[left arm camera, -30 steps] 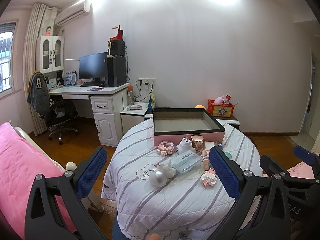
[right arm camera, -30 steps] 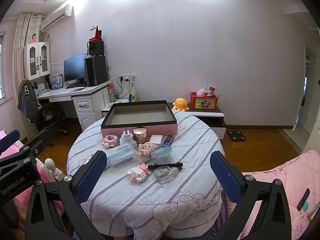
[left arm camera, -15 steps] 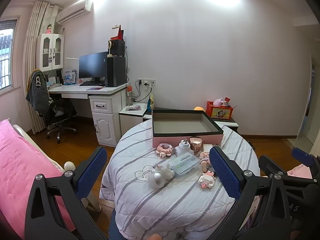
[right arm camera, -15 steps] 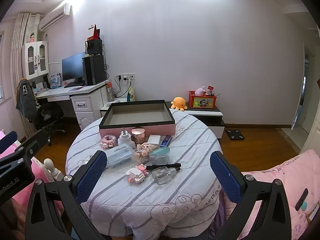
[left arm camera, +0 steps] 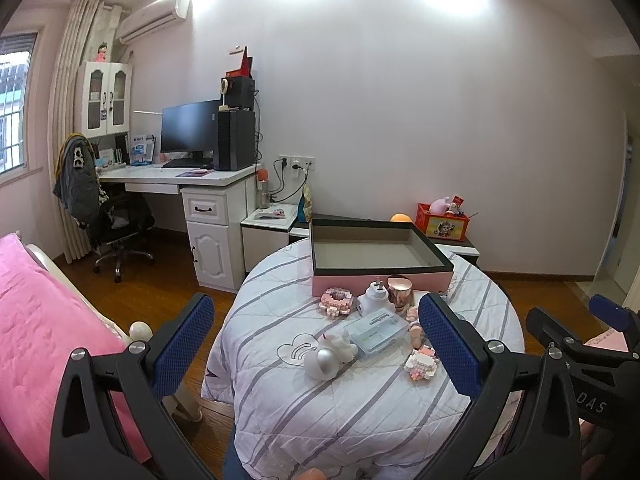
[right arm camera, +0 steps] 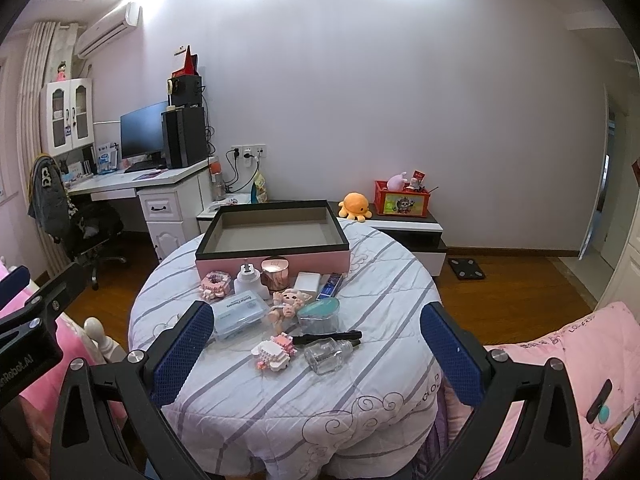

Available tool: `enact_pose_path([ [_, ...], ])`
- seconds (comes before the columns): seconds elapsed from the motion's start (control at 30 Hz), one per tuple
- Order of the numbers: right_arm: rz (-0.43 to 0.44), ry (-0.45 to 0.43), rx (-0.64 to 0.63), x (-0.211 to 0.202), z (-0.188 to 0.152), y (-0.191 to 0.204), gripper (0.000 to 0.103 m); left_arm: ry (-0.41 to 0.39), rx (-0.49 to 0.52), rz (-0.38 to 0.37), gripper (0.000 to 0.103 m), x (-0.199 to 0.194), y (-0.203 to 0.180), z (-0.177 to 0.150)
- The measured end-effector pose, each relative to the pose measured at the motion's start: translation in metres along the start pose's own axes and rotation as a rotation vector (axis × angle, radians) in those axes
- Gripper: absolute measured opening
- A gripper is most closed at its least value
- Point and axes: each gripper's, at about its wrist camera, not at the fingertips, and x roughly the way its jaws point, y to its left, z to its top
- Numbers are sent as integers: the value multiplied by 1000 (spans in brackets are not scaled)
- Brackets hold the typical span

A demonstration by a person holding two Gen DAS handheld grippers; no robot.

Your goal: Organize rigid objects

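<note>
Left gripper [left arm camera: 316, 342]: jaws spread wide, holding nothing, hanging above the near table edge.
Right gripper [right arm camera: 316, 342]: equally wide, empty.
Change: both have drawn back slightly; the round table [right arm camera: 380, 376] looks smaller than a second ago.
Clutter: toys, clear case [right arm camera: 240, 314], glass bottle [right arm camera: 326, 354] between the fingers, unmoved.
Pink box [right arm camera: 272, 236]: beyond the clutter, empty.

Both views were taken from behind spread blue fingers, well back from the round table [left arm camera: 360, 408], facing the far wall. The pink box [right arm camera: 272, 262] and the clutter before it were shared; each neighbouring gripper was caught at frame edge.
</note>
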Motion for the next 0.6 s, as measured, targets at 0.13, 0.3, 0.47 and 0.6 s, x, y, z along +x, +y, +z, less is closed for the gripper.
enact_pose_path([
  [0.13,-2,-11,0,-3,1,1,103,-11,2,1,103,-3,3,1],
  [0.3,-1,-29,5,-7,6,1,103,-30,12,3,103,-9,2,4],
  [0.47,0,-40,7,-12,5,0,103,-37,12,3,103,-13,3,5],
  [0.6,0,-37,8,-13,0,-2,103,-33,12,0,103,-16,2,4],
])
